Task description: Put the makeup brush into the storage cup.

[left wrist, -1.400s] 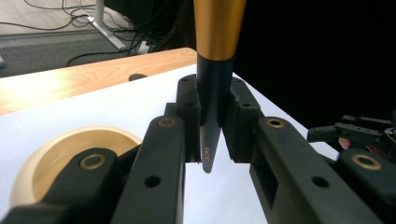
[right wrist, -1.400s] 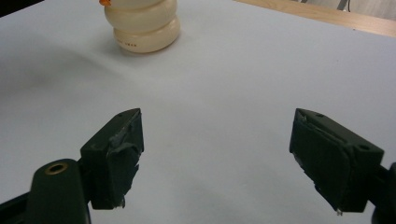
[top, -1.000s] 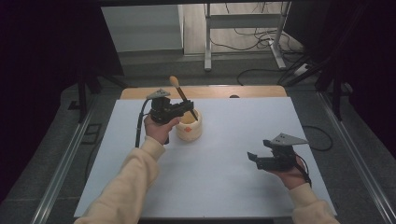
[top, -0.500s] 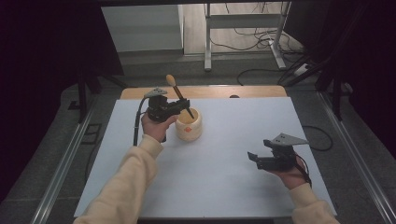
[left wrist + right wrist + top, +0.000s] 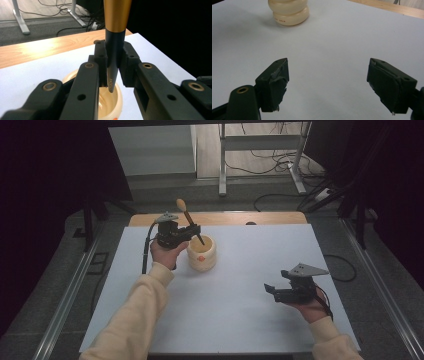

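Overhead, a stick is tilting above the cup

Up close, the left tool (image 5: 113, 67) is clamping the dark stick (image 5: 113, 57), its tip hanging just over the cream cup (image 5: 110, 100). From above, the stick's wooden end (image 5: 181, 204) is leaning away from the cup (image 5: 201, 254). Well apart from the cup, the right tool (image 5: 328, 85) is gaping over the white tabletop (image 5: 332, 37).

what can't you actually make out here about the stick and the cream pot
- The stick: its top is cut off by the upper edge of the left gripper view.
- Inside of the cream pot: the left gripper jaws hide most of it in the left gripper view; too small in the high view.
- Pot's top: cut off by the upper edge of the right gripper view.
- Lettering near the pot's base in the right gripper view: too small to read.
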A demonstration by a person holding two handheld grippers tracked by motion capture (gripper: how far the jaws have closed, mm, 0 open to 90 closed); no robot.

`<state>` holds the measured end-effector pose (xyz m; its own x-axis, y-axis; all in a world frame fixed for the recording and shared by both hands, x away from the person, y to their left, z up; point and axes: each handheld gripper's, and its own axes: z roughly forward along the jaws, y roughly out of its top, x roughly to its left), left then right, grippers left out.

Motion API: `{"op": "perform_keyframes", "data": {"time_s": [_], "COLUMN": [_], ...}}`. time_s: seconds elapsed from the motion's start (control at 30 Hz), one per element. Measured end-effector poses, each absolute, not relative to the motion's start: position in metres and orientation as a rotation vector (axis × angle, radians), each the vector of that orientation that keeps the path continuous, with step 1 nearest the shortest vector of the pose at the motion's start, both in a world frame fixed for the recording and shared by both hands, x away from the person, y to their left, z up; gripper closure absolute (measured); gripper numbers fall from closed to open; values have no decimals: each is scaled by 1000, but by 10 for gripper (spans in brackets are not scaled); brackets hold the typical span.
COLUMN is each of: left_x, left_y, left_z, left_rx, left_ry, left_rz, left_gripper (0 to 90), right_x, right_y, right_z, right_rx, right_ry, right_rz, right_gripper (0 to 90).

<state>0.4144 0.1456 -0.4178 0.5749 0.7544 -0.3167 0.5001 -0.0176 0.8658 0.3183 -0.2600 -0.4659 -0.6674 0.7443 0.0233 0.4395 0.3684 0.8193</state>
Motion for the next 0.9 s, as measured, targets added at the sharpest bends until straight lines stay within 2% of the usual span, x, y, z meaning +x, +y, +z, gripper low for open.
{"op": "perform_keyframes", "data": {"time_s": [0.9], "left_x": [428], "left_y": [140], "left_z": [-446], "left_rx": [1719], "left_ry": [1102], "left_rz": [304], "left_gripper": [785], "right_x": [317], "right_y": [-258], "right_z": [-468], "right_rx": [1023], "right_ry": [2298], "right_rz": [1191], "right_gripper": [184]}}
